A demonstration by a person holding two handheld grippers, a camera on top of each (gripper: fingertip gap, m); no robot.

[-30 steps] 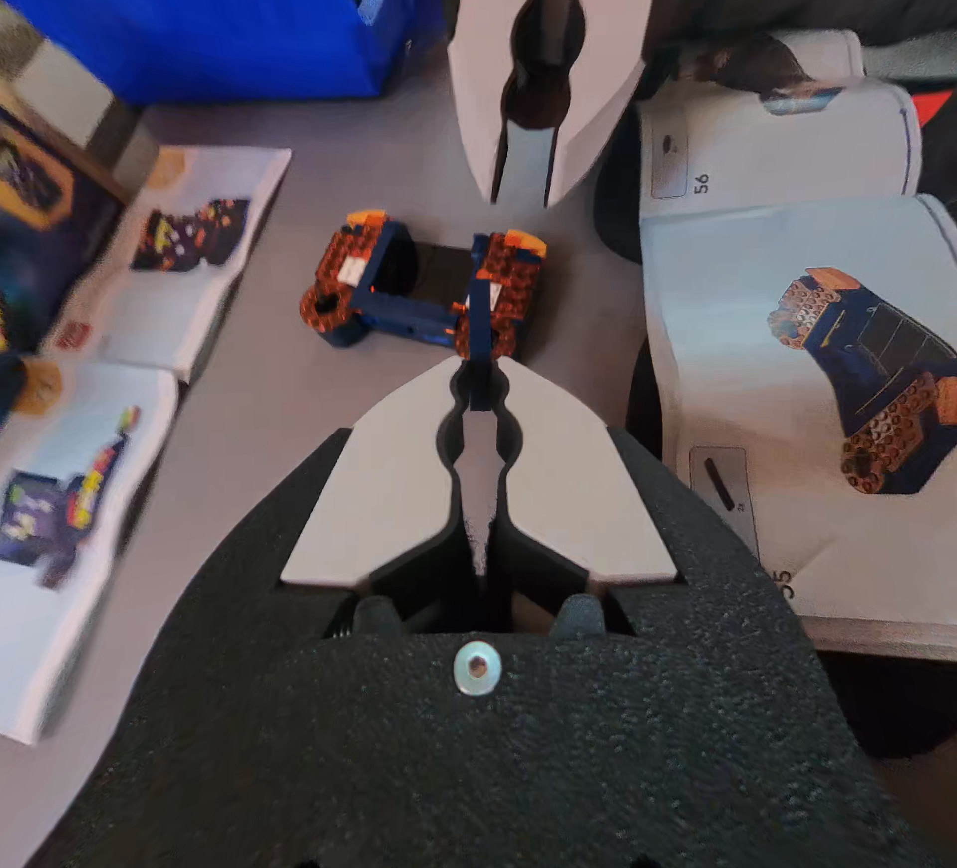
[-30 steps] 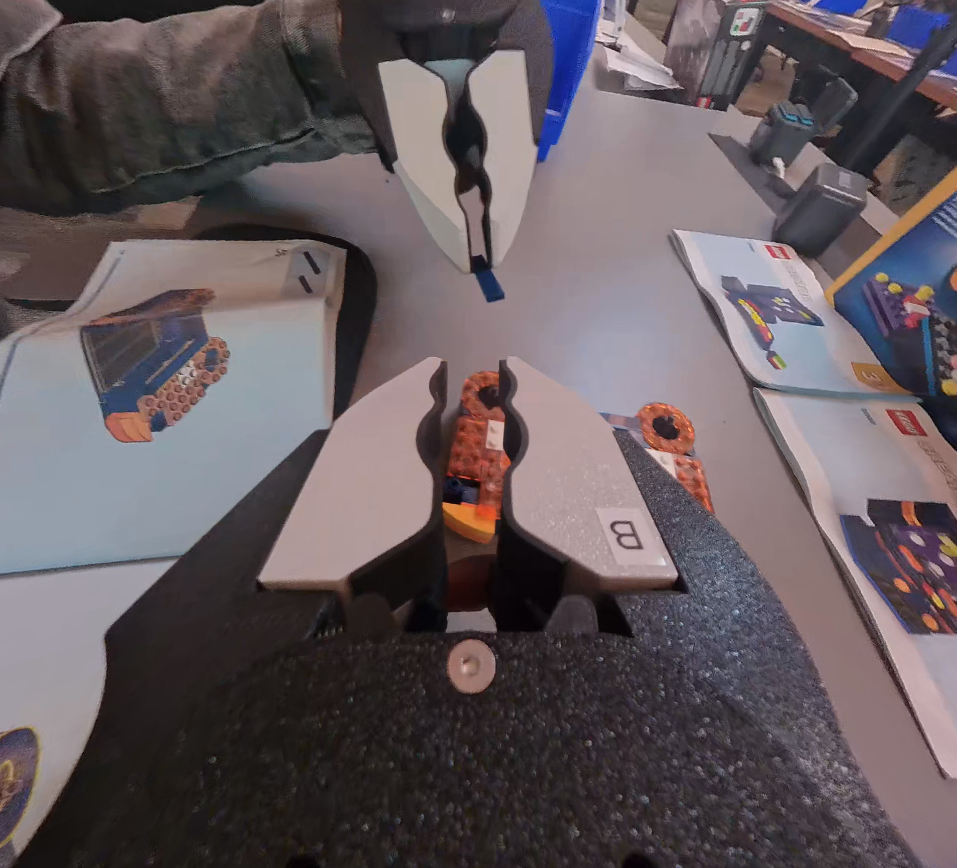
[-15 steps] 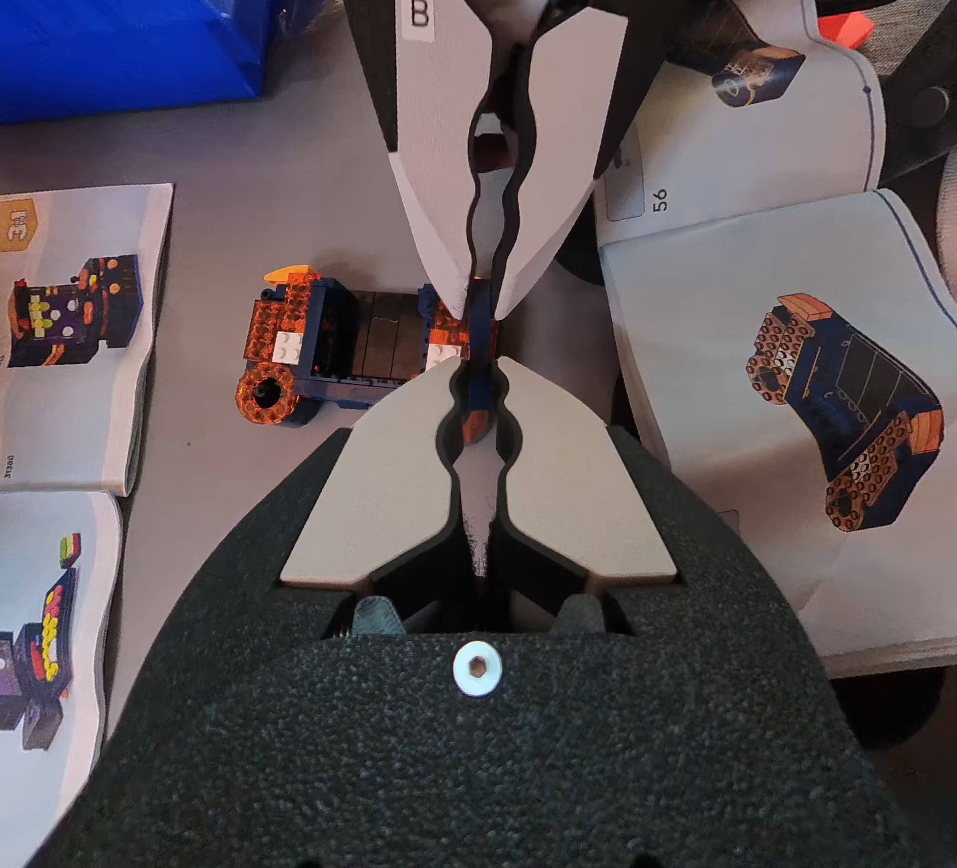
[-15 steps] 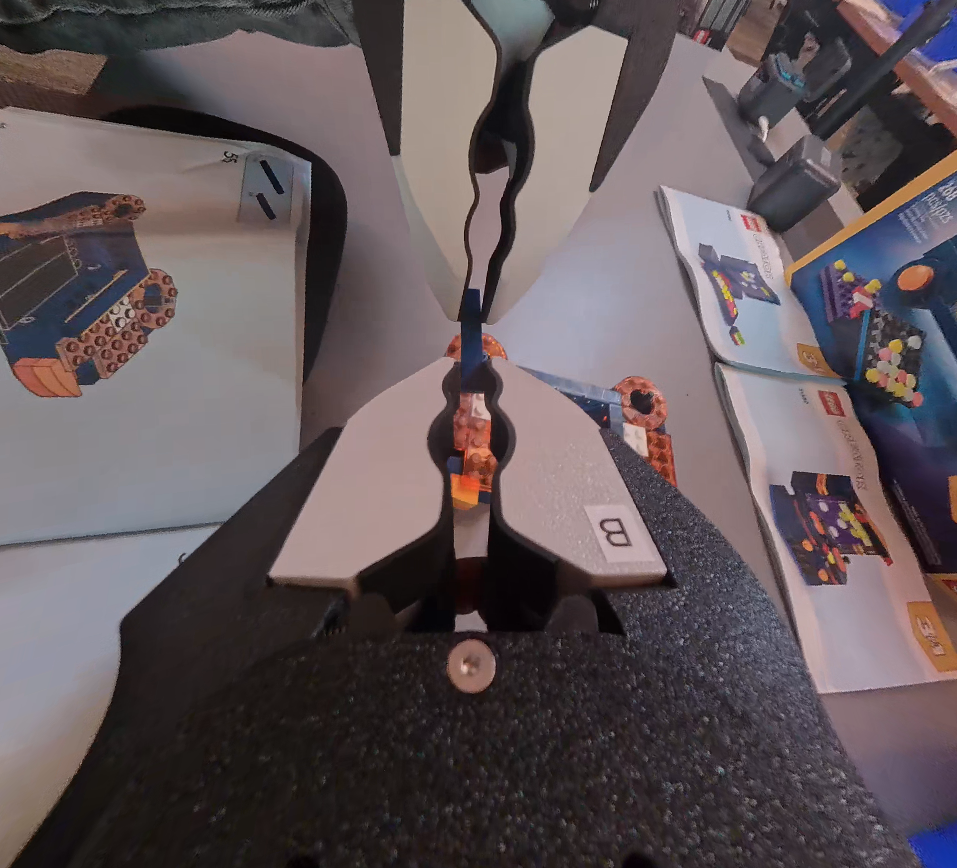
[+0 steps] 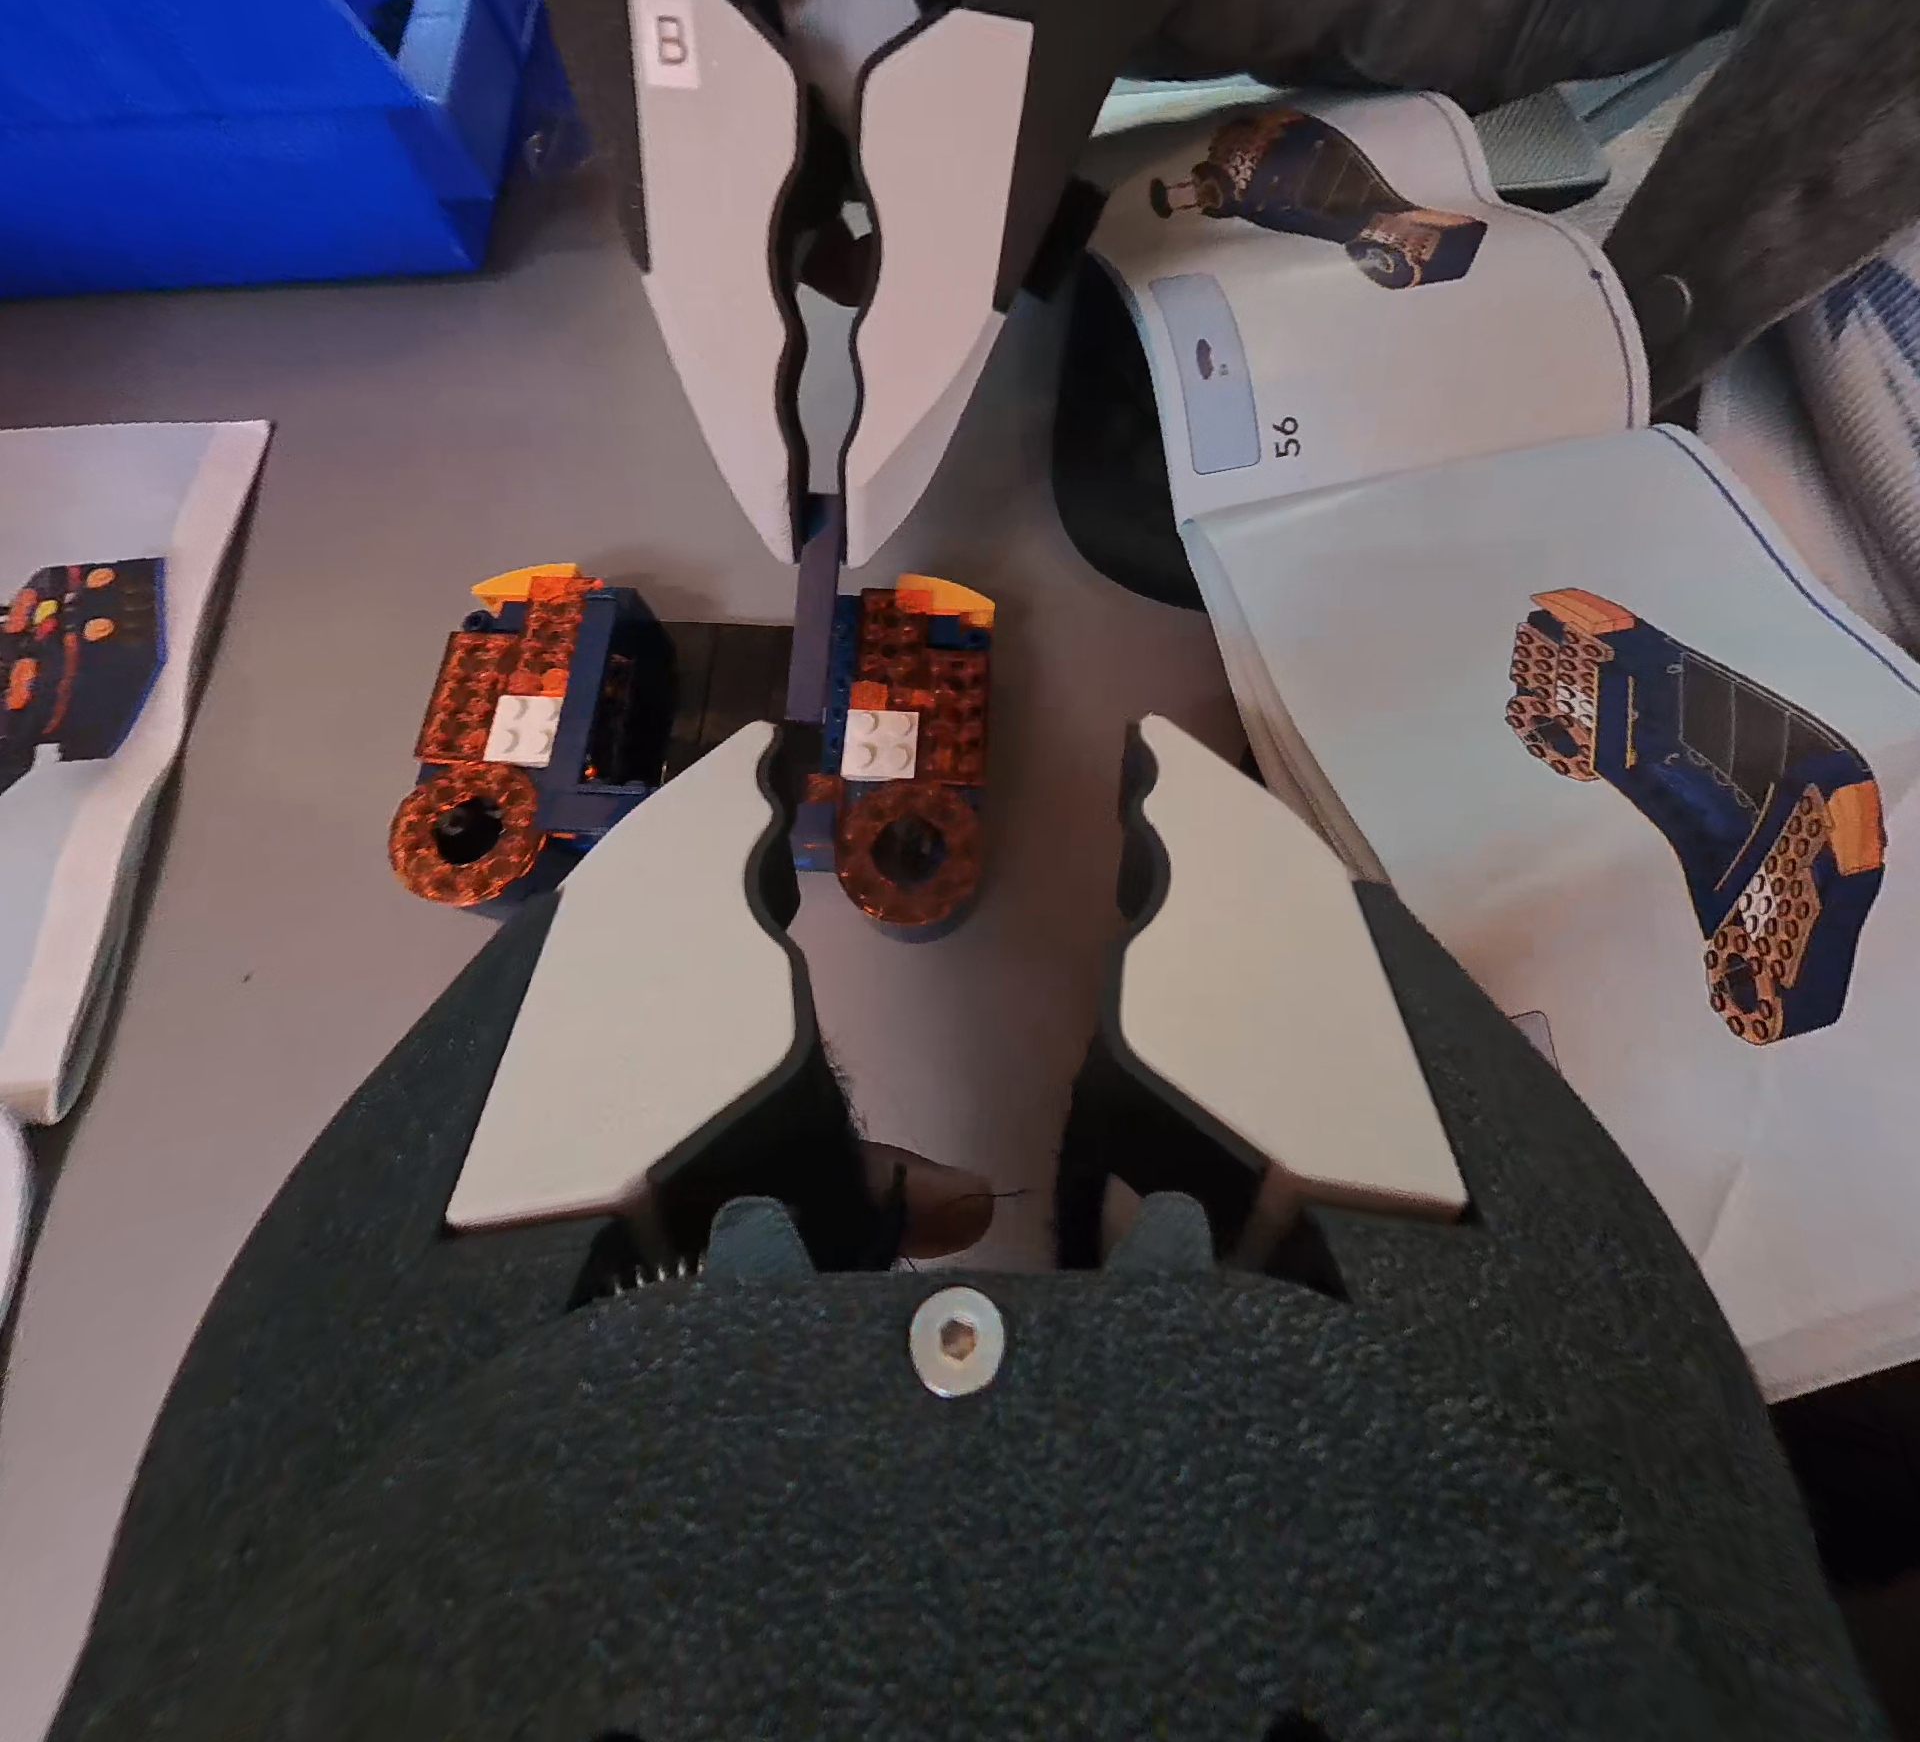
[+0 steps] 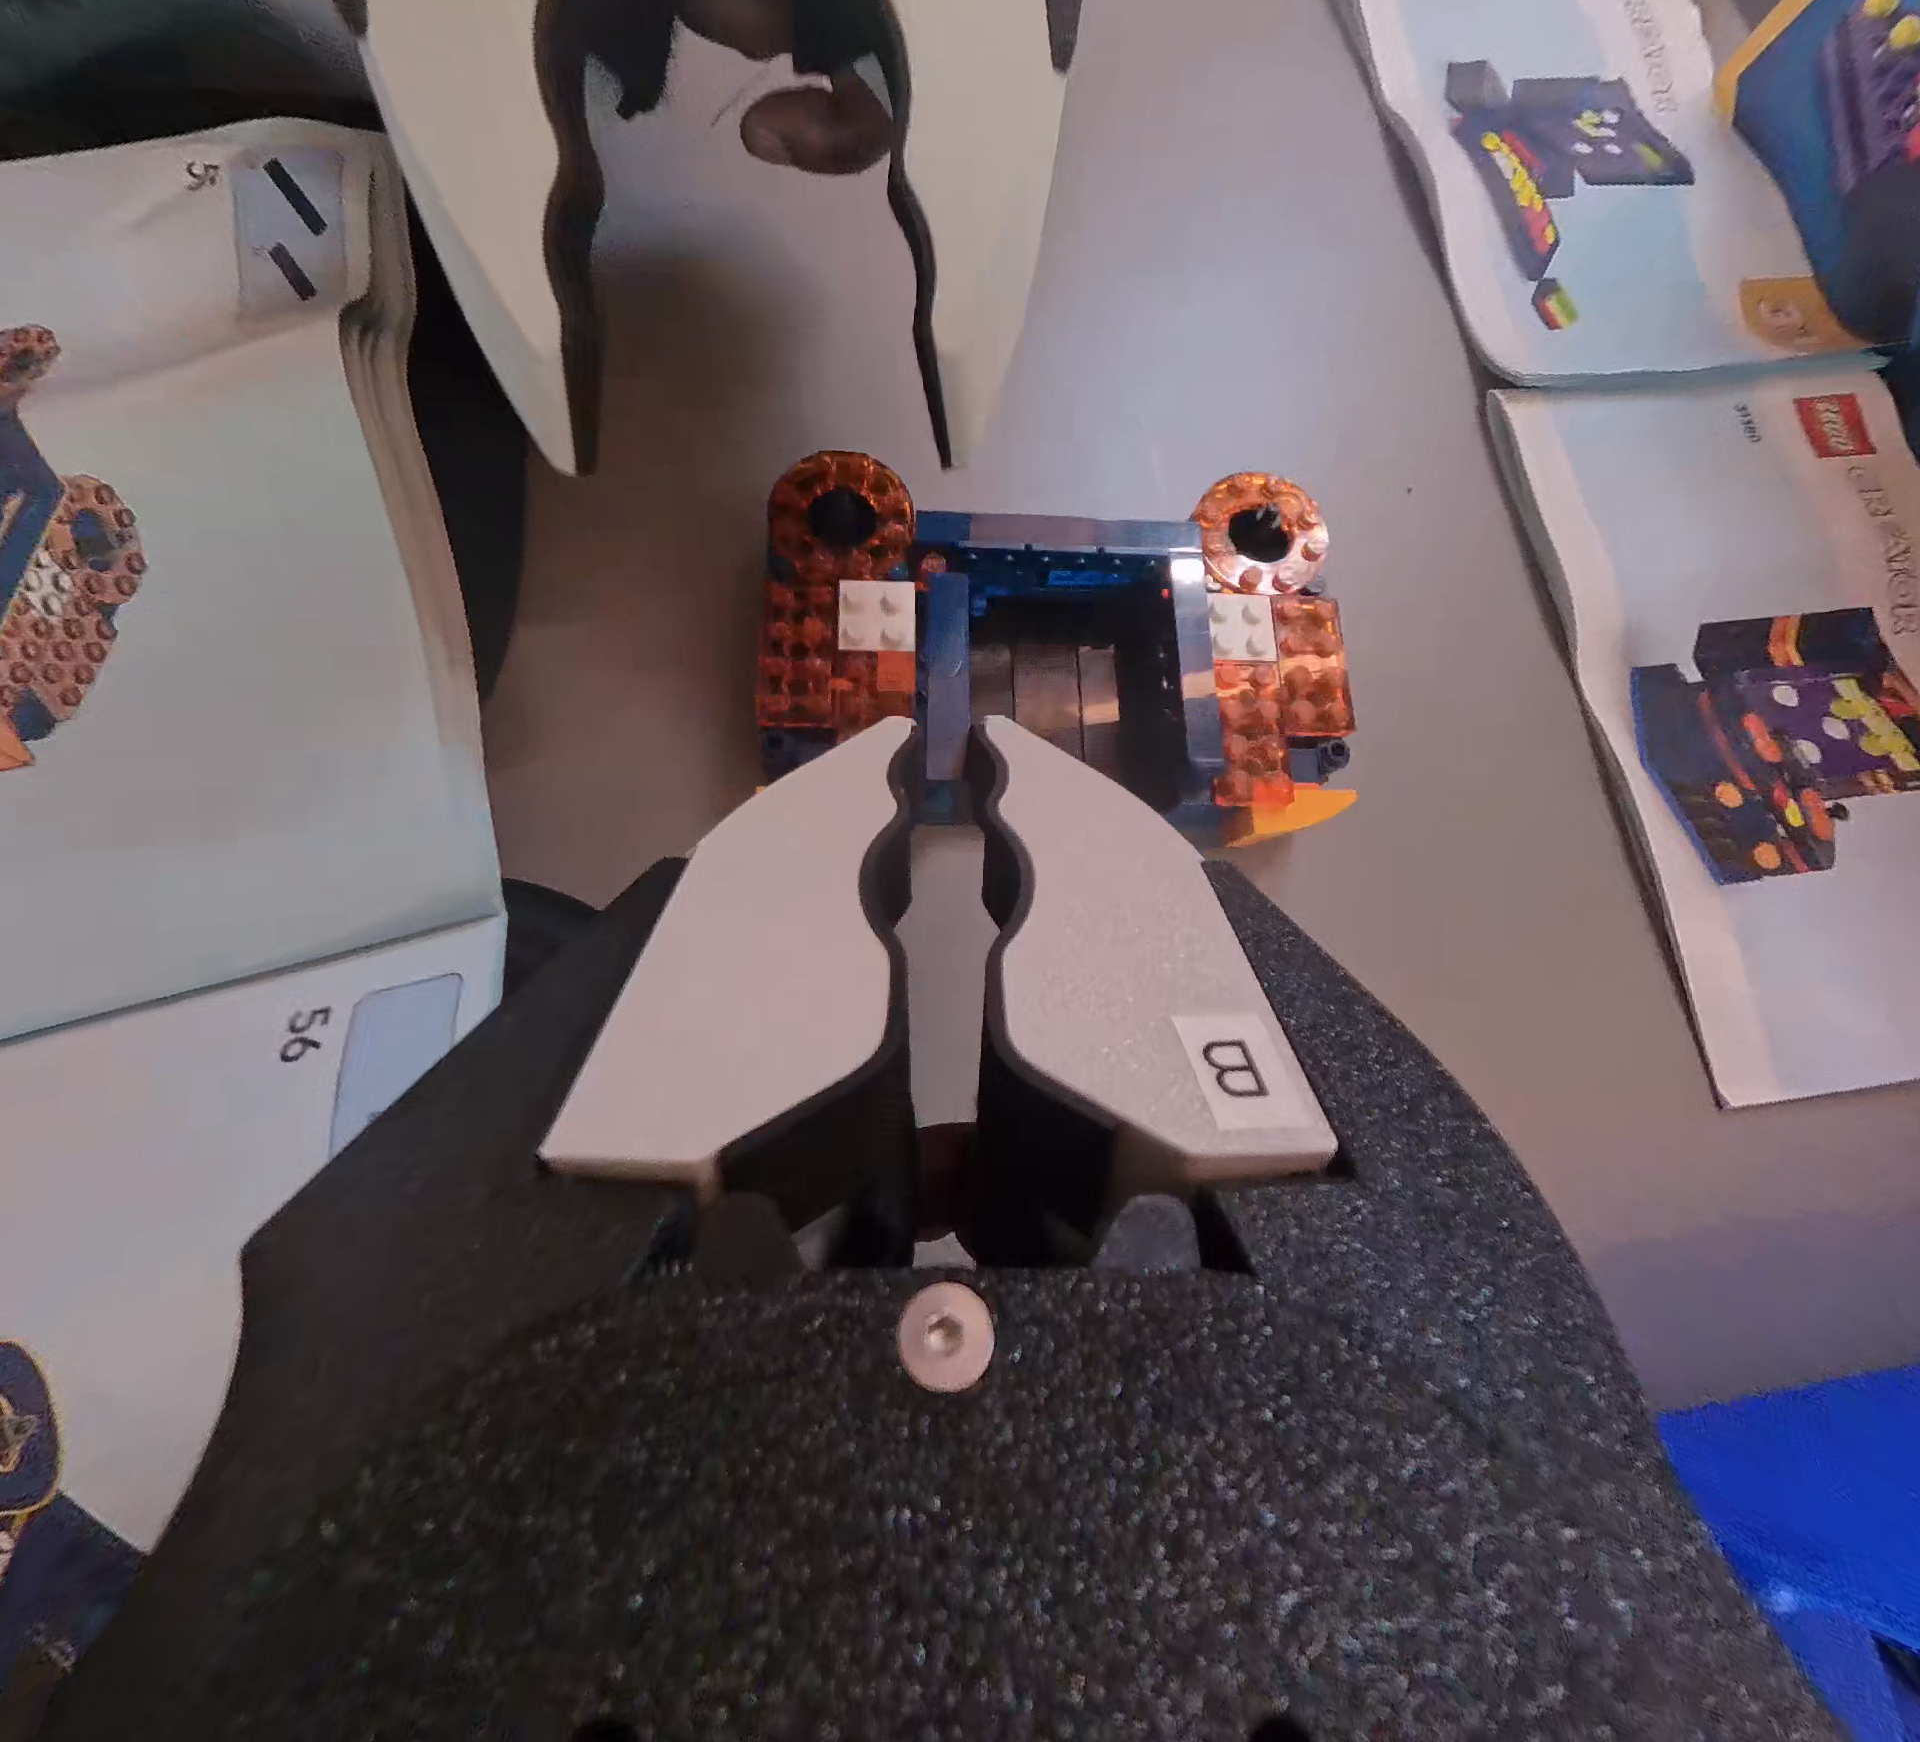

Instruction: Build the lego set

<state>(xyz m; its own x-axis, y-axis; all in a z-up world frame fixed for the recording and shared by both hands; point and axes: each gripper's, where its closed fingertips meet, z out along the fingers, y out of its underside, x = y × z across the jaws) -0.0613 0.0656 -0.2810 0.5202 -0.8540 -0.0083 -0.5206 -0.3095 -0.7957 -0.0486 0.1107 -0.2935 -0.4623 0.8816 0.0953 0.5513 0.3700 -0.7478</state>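
Observation:
An orange and dark blue lego model [image 5: 582, 736] lies on the grey table, and also shows in the right wrist view [image 6: 1049, 643]. My right gripper [image 6: 945, 731] is shut on a thin dark blue bar [image 6: 943, 674]. It holds the bar against the model's inner edge, beside one orange side block. In the left wrist view the right gripper [image 5: 821, 539] comes in from the top with the bar [image 5: 814, 632] in its tips. My left gripper [image 5: 956, 736] is open and empty, just in front of the model, and shows at the top of the right wrist view [image 6: 758, 456].
An open instruction booklet [image 5: 1558, 757] lies right of the model. A blue bin [image 5: 208, 82] stands at the back left, and more booklets [image 5: 94, 653] lie at the left. The right wrist view shows booklets [image 6: 1538, 134] and a set box [image 6: 1849, 82]. There is about 6 cm between the tips of the two grippers.
My left gripper has opened and let go of the dark blue bar. My right gripper has shut on the bar and now holds it alone on the model.

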